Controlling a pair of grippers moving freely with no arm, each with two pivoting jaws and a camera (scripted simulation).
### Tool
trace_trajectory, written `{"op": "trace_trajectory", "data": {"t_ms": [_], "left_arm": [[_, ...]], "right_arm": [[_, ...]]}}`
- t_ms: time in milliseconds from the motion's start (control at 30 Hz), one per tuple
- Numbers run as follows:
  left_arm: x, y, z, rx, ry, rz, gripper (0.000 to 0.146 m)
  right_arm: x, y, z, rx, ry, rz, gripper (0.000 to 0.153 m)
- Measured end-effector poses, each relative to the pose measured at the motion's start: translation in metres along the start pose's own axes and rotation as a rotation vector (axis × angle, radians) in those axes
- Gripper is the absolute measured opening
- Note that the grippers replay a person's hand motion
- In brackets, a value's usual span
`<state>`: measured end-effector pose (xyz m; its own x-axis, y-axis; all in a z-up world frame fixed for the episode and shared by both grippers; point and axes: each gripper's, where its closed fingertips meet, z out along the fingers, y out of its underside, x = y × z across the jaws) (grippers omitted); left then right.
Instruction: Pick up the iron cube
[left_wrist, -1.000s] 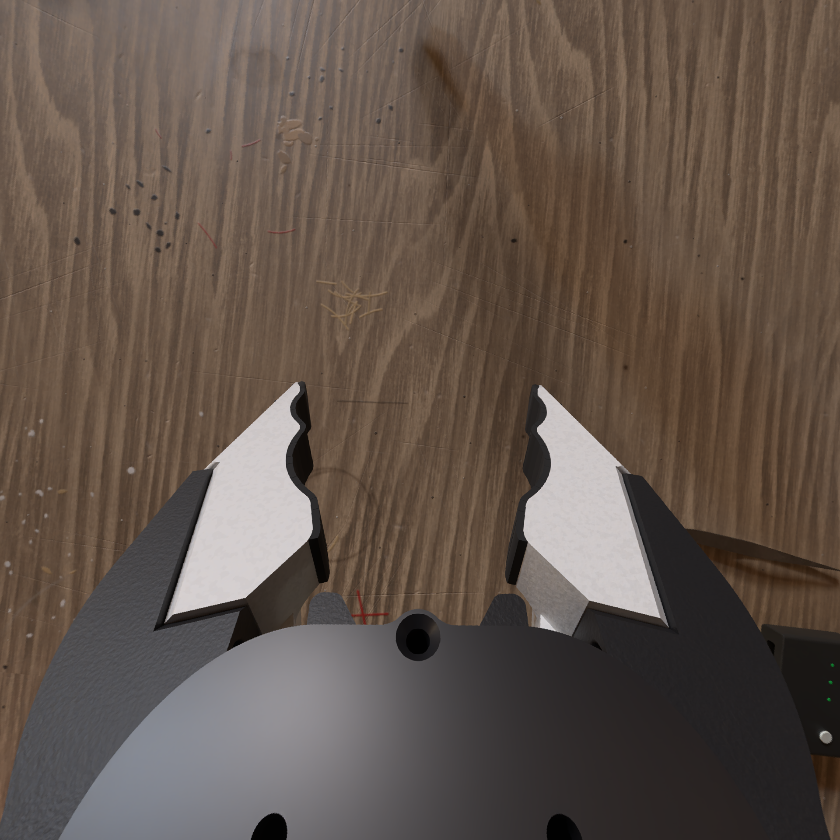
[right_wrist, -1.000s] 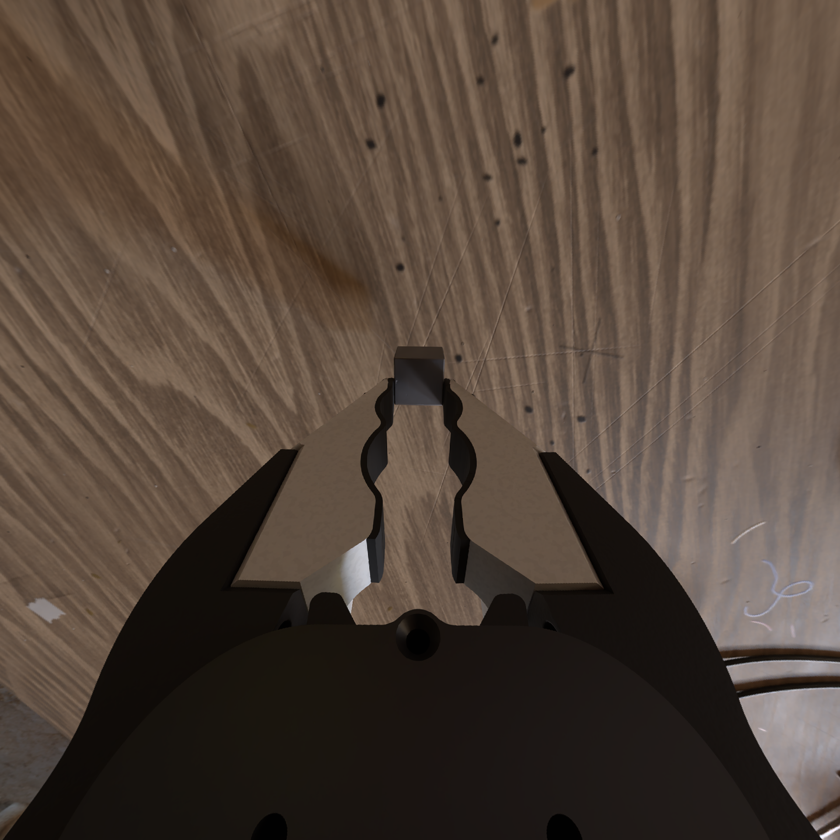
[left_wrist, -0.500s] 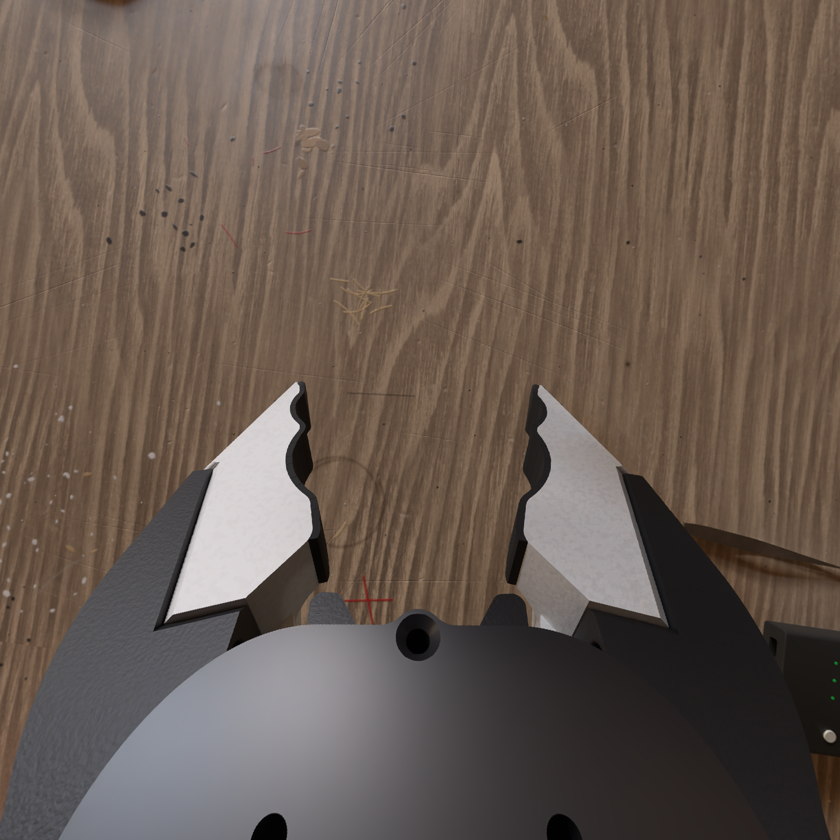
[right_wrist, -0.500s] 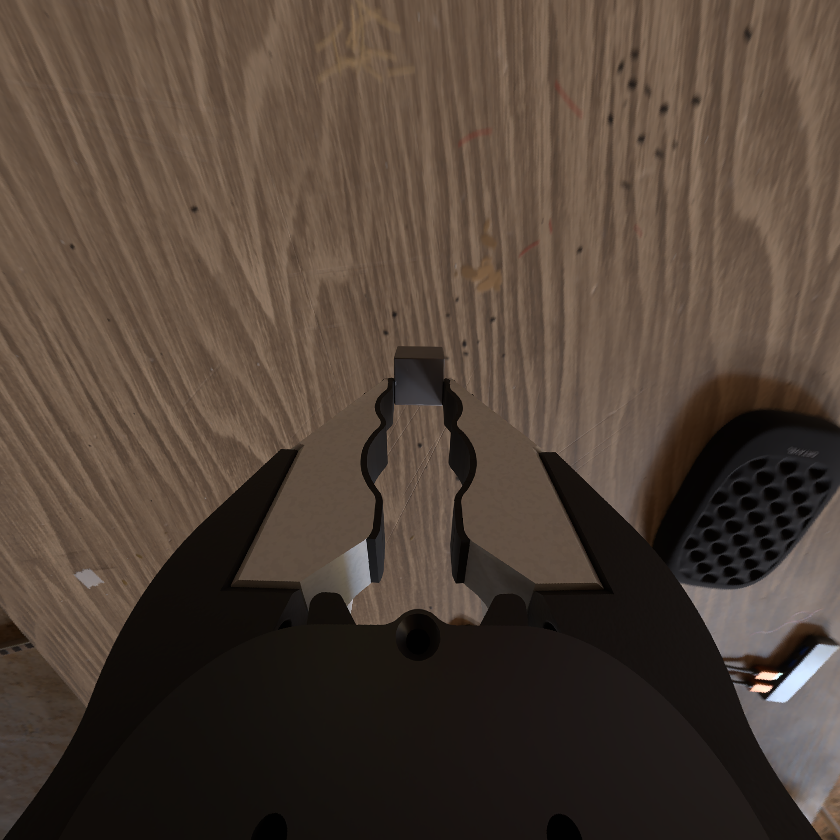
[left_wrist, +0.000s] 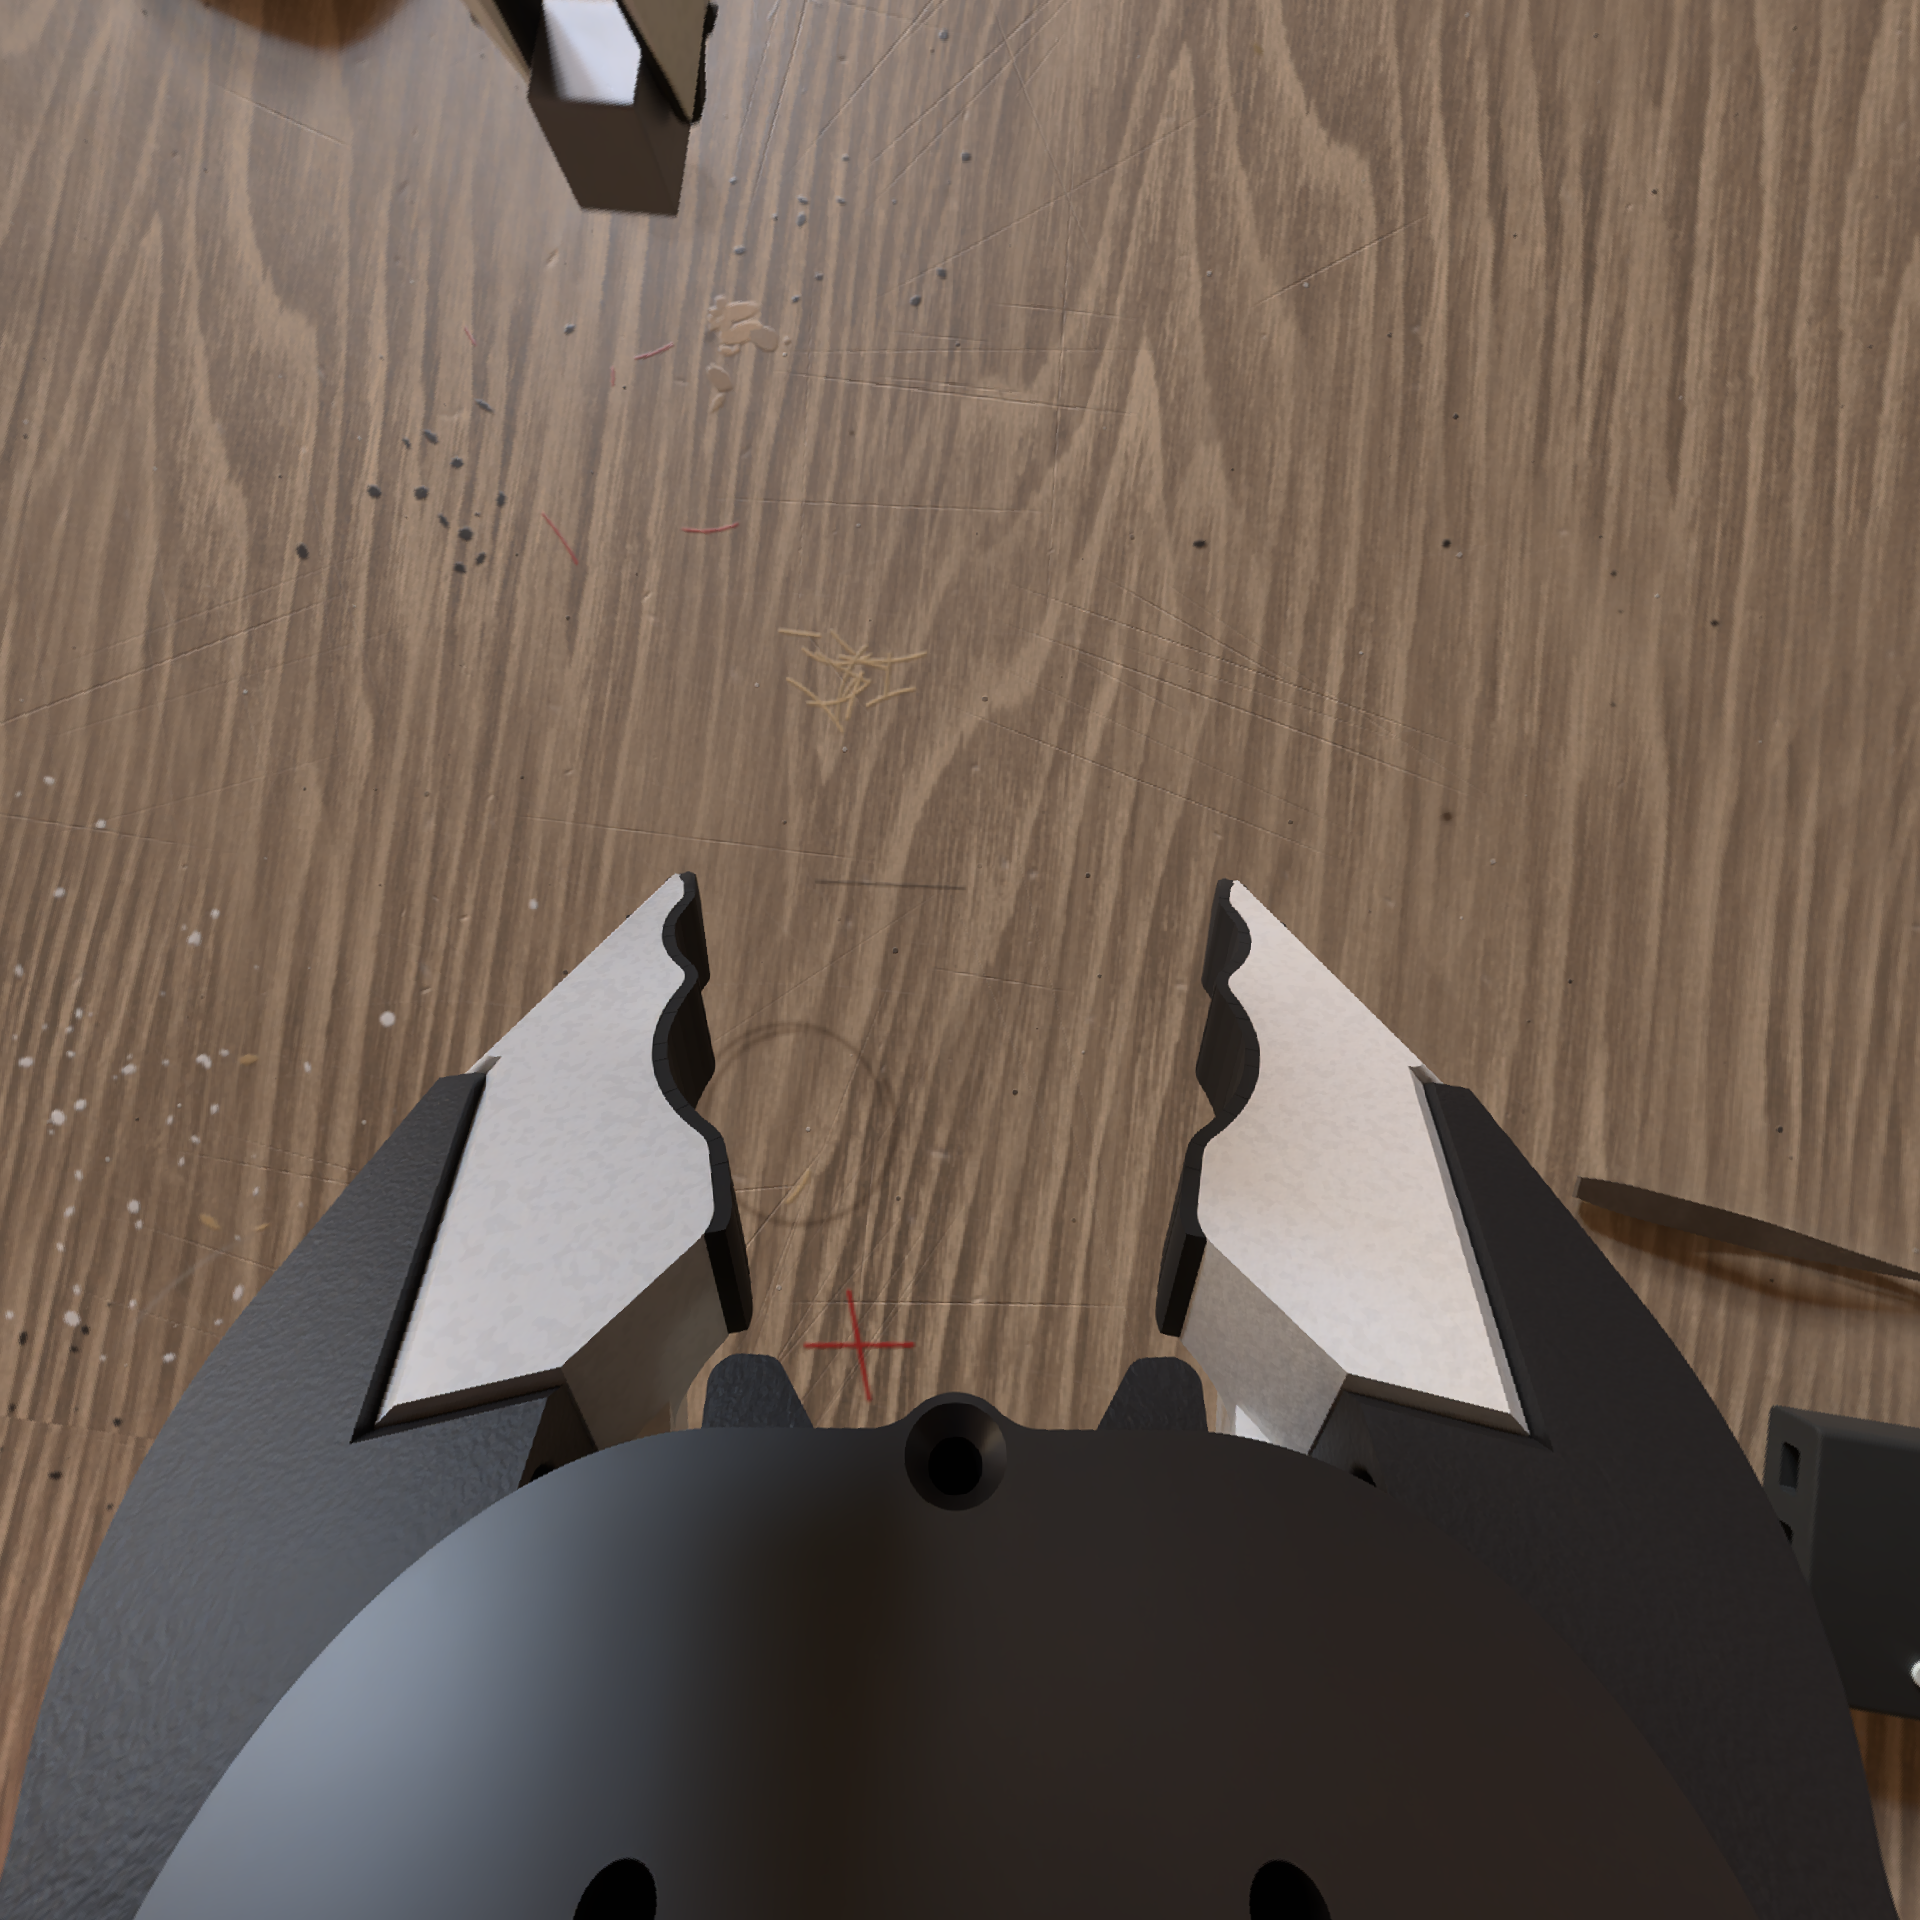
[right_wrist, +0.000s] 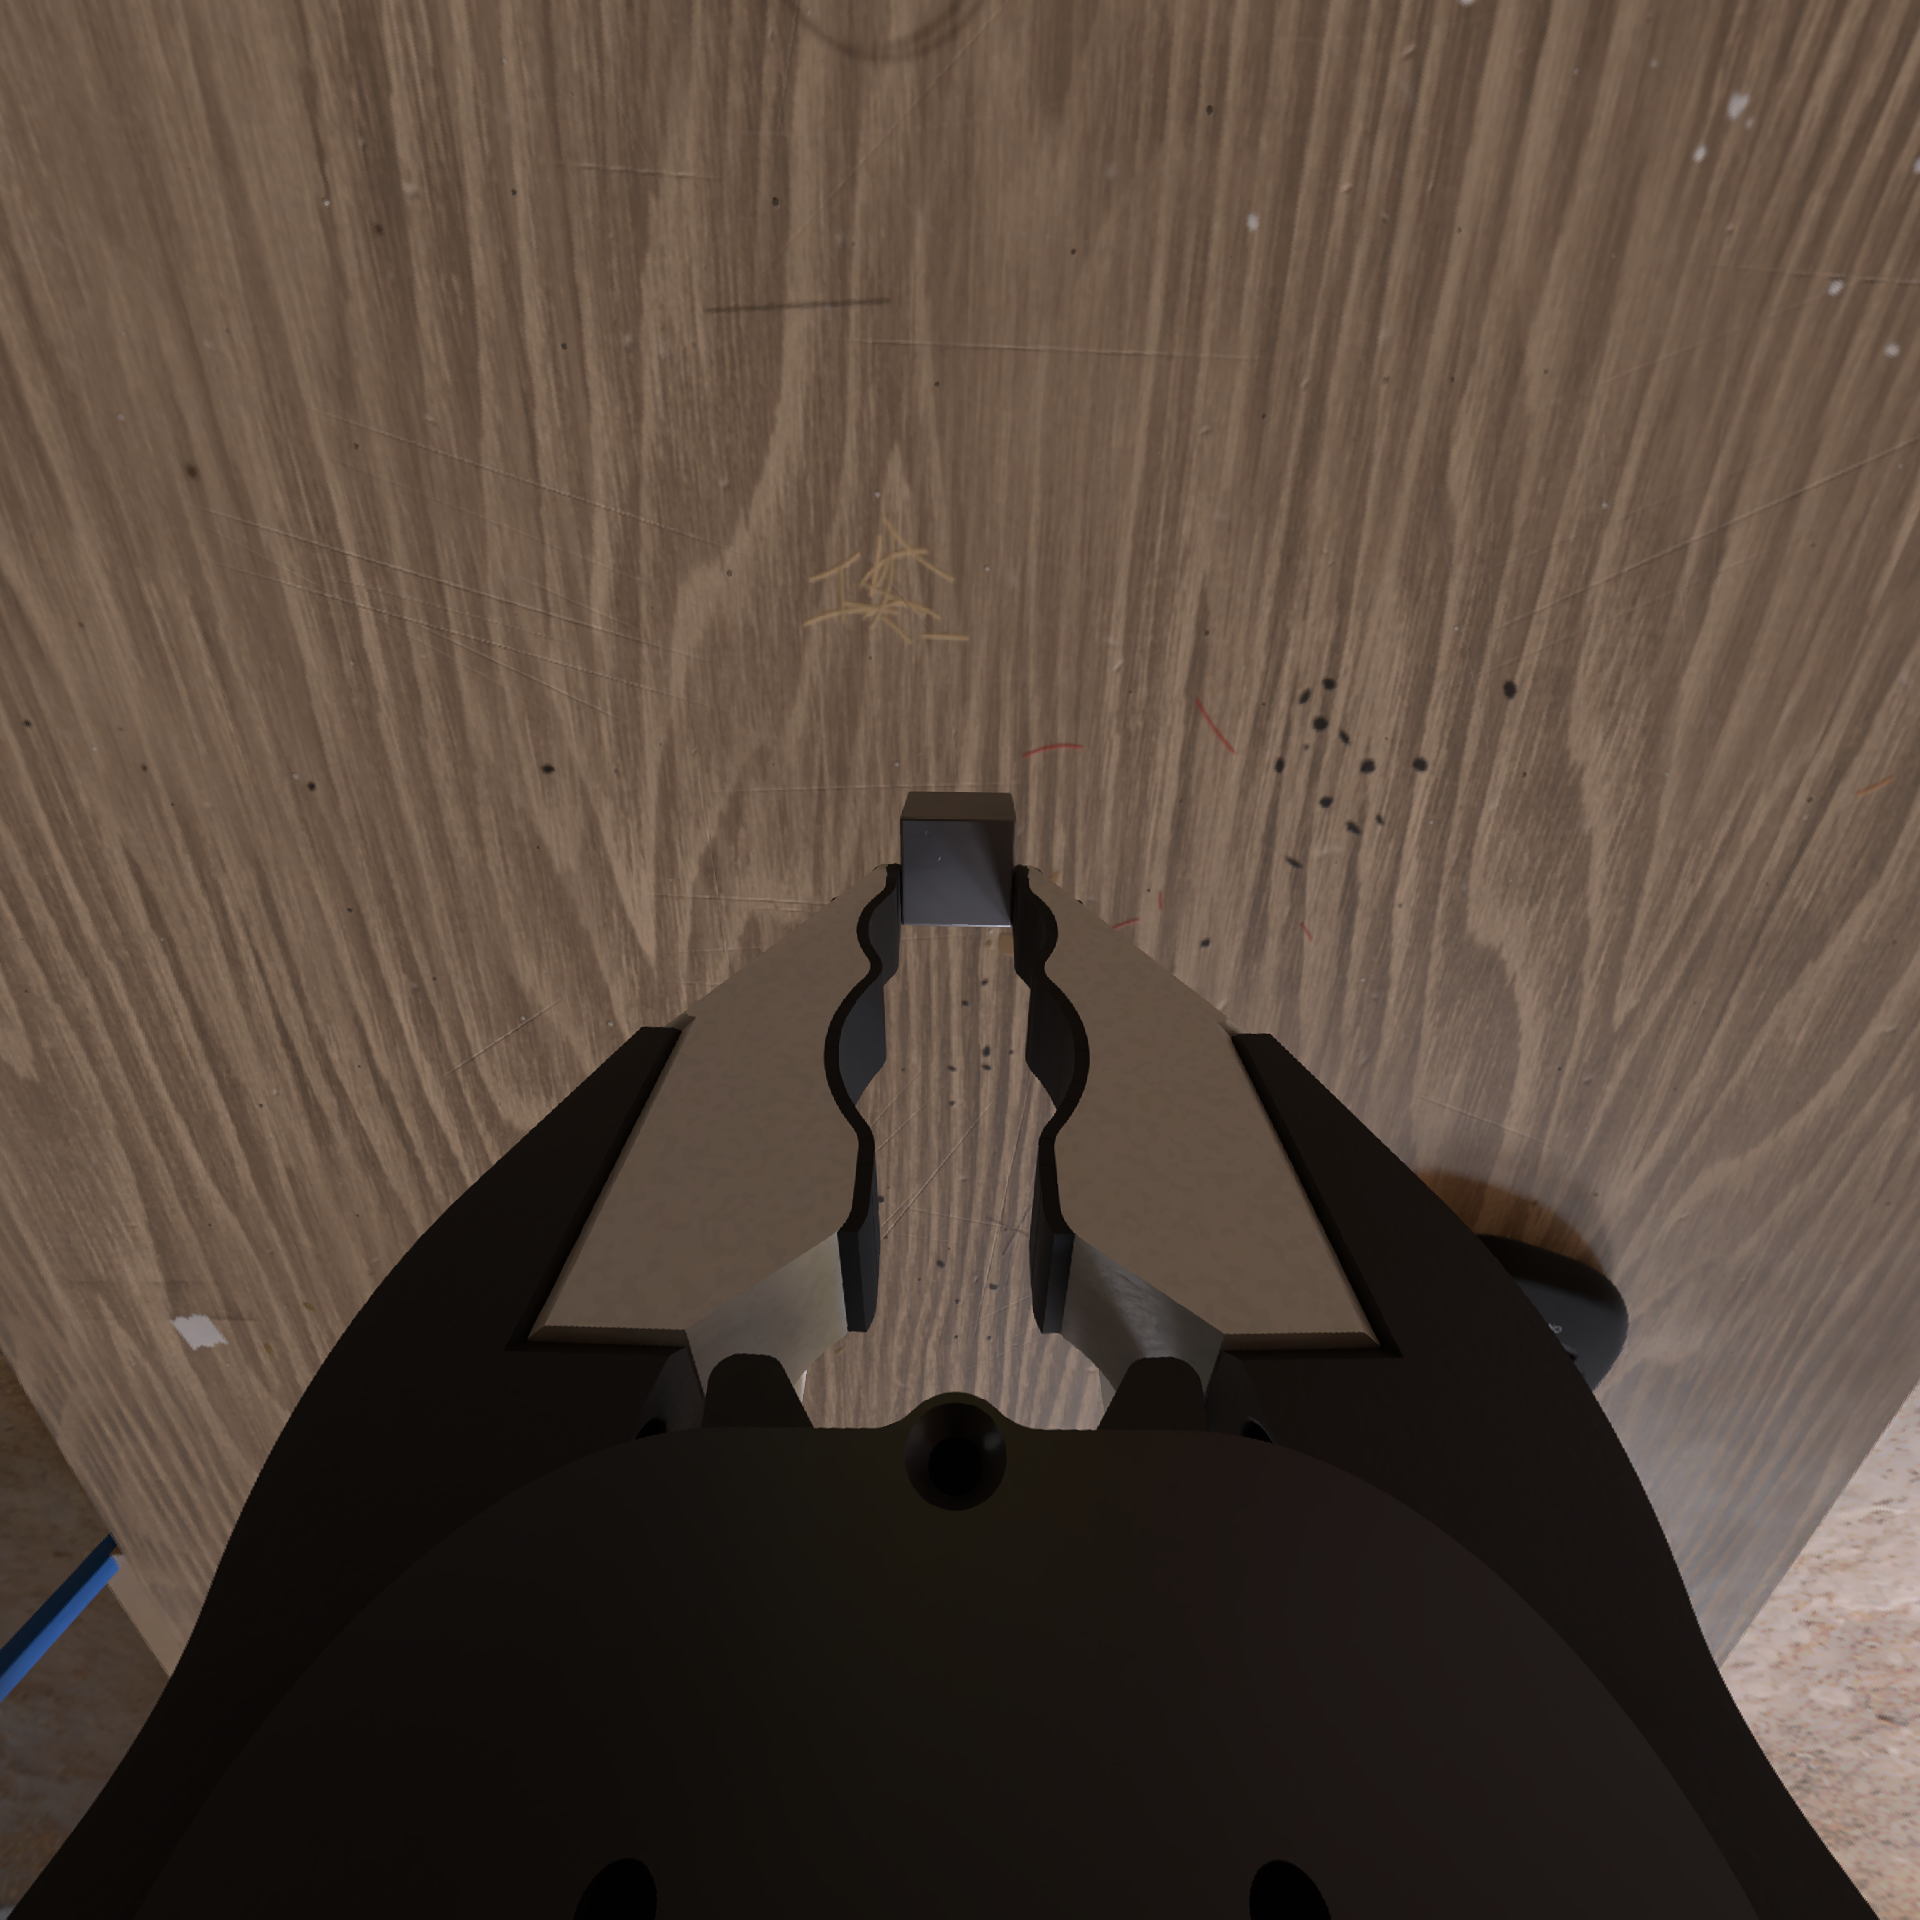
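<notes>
The left tool (left_wrist: 956, 914) hangs over the wooden surface (left_wrist: 1351, 623) with its fingers spread wide and nothing between them; far ahead of it and to its left, the right tool's tips show with the iron cube (left_wrist: 613, 156). The right tool (right_wrist: 956, 883) is clamped on the iron cube (right_wrist: 956, 868) at its very fingertips, above the surface (right_wrist: 416, 520).

Bare wooden table (left_wrist: 1351, 520) ahead; black box (left_wrist: 1849, 1496) and strap (left_wrist: 1745, 1231) at right
</notes>
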<state>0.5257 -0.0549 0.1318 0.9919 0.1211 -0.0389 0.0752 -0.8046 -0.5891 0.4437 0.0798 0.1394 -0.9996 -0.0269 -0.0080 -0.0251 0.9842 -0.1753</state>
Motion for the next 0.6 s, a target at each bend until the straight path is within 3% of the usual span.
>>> {"op": "trace_trajectory", "data": {"t_ms": [600], "left_arm": [[0.001, -0.002, -0.001, 0.005, -0.006, 0.008, 0.097]], "right_arm": [[0.003, -0.012, 0.017, -0.025, -0.004, -0.008, 0.021]]}}
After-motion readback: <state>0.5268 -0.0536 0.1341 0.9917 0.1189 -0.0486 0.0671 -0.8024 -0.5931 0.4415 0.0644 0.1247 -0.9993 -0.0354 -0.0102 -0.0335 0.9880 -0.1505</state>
